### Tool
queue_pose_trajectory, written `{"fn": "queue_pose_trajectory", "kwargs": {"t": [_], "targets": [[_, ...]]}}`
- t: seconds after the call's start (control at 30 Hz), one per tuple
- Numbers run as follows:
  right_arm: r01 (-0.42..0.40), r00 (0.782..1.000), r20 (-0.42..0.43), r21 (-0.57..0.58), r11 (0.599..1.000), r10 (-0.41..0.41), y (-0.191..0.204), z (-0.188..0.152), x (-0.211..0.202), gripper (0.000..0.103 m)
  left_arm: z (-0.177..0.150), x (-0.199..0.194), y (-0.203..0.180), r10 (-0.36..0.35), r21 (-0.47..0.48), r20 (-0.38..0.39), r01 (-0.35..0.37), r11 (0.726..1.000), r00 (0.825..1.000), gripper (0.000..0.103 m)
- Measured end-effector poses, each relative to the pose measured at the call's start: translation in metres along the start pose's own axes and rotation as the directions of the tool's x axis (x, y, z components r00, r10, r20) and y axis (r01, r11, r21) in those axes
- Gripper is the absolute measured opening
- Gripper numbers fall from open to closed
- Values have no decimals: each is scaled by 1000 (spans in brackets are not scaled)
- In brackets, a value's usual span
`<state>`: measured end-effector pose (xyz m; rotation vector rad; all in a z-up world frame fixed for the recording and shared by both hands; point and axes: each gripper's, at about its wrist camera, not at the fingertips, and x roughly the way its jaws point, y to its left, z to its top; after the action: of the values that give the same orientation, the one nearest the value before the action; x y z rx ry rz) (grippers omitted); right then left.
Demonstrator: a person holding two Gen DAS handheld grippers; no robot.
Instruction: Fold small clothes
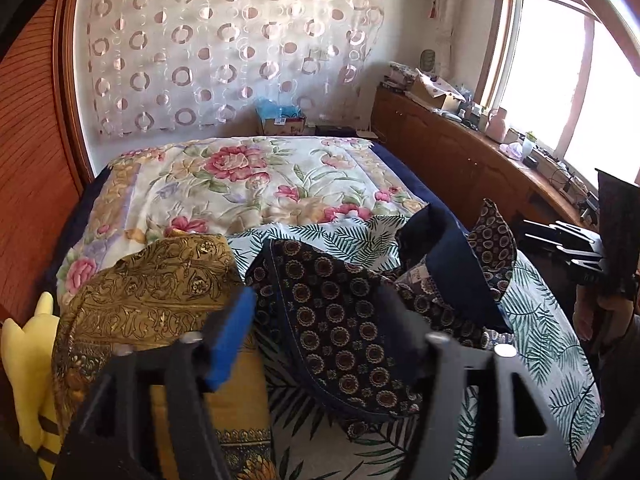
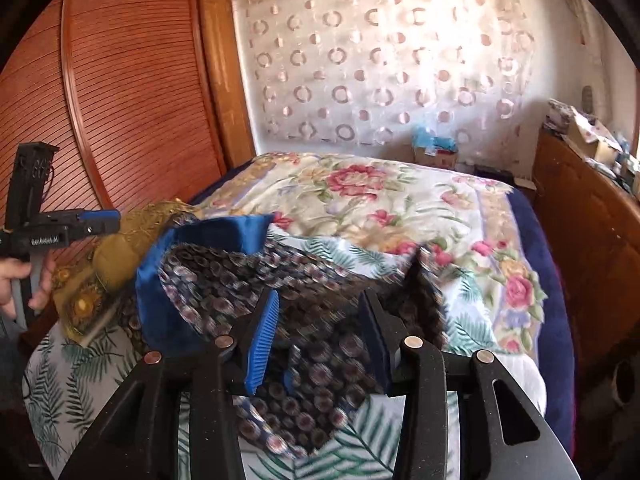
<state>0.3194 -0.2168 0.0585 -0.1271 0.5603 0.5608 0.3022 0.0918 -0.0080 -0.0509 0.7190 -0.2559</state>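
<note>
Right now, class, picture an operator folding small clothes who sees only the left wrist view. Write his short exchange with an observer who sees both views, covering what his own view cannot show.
Operator: Is the right gripper clamped on anything?
Observer: No. The right gripper has its jaws apart. The dark medallion-print garment shows between them, not pinched.
Operator: Where does my left gripper sit, seen from the side?
Observer: The left gripper points level at the golden cloth. I cannot tell whether it is touching.
Operator: How is it being held?
Observer: A hand wraps its handle, below the jaws.
</note>
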Motion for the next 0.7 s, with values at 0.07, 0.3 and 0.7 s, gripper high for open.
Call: {"fn": "queue_pose_trajectory", "kwargs": {"t": [0.07, 0.3, 0.7], "targets": [[-7, 1000, -3, -21, 1000, 7, 8, 2, 4, 44, 3, 9, 0, 31, 10, -6, -30, 999, 1000, 73], [105, 994, 0, 21, 994, -105, -28, -6, 7, 44, 5, 66, 11, 57, 12, -146, -55, 998, 988, 73], [92, 996, -12, 41, 995, -92, -24, -23, -8, 44, -9, 86, -12, -123, -26, -276, 120, 992, 953, 2]]}}
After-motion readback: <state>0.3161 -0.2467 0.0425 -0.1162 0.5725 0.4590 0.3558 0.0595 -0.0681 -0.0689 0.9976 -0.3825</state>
